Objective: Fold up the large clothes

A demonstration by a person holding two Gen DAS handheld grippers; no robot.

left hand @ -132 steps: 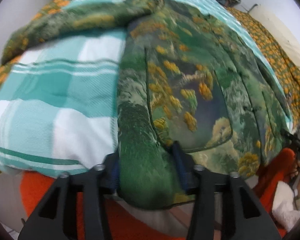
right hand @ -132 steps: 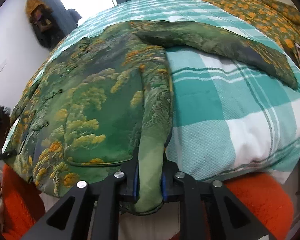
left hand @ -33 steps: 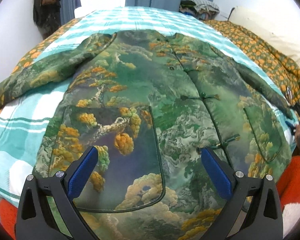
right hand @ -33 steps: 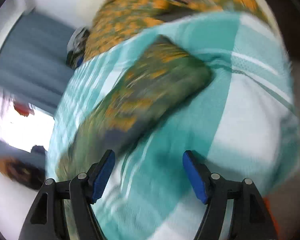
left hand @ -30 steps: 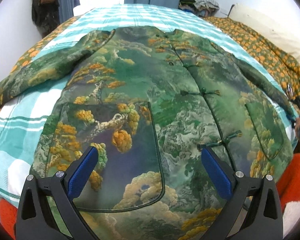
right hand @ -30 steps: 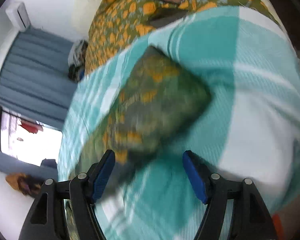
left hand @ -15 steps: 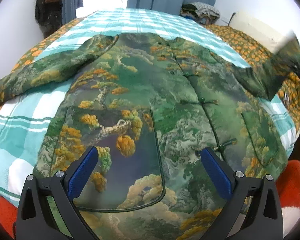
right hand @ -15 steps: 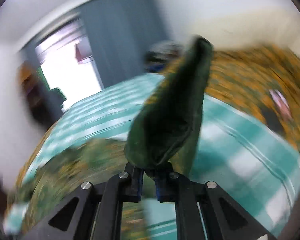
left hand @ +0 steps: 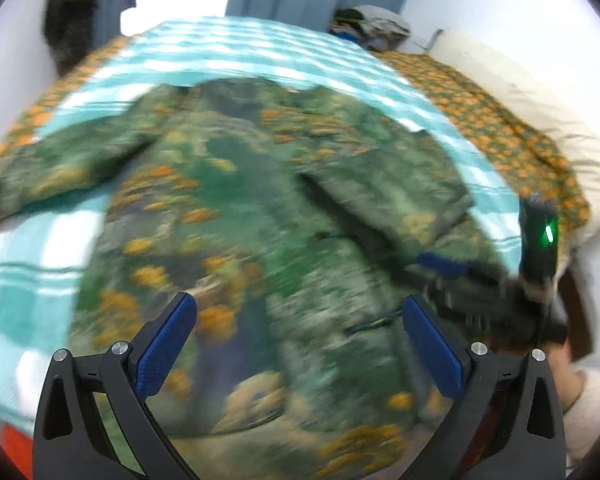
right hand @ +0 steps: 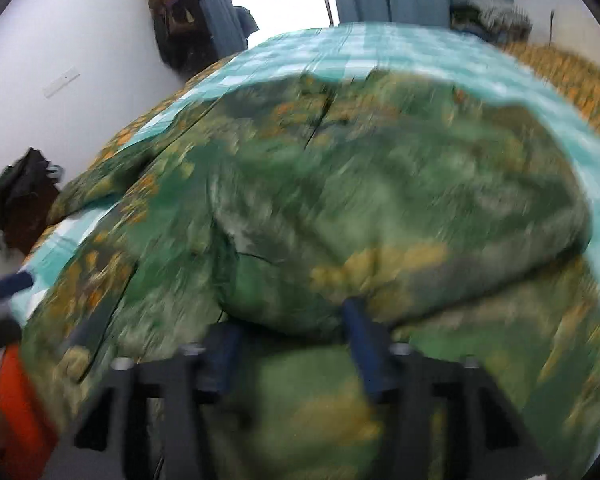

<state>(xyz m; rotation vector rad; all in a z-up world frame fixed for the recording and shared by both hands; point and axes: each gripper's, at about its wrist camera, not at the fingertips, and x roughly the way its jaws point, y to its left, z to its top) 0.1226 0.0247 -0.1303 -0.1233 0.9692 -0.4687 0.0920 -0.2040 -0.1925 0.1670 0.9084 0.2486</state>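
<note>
Where the sleeve (left hand: 384,196) crosses the jacket (left hand: 236,240), checked blanket (left hand: 260,52) around.

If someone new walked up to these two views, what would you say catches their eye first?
Most likely the big green jacket with its orange and gold landscape print, spread across the teal checked bedspread and filling both views. One sleeve lies folded over the jacket's front, with the right tool at its end, jaws opening. In the left wrist view, the left tool hangs over the hem, its blue pads wide apart and empty.
</note>
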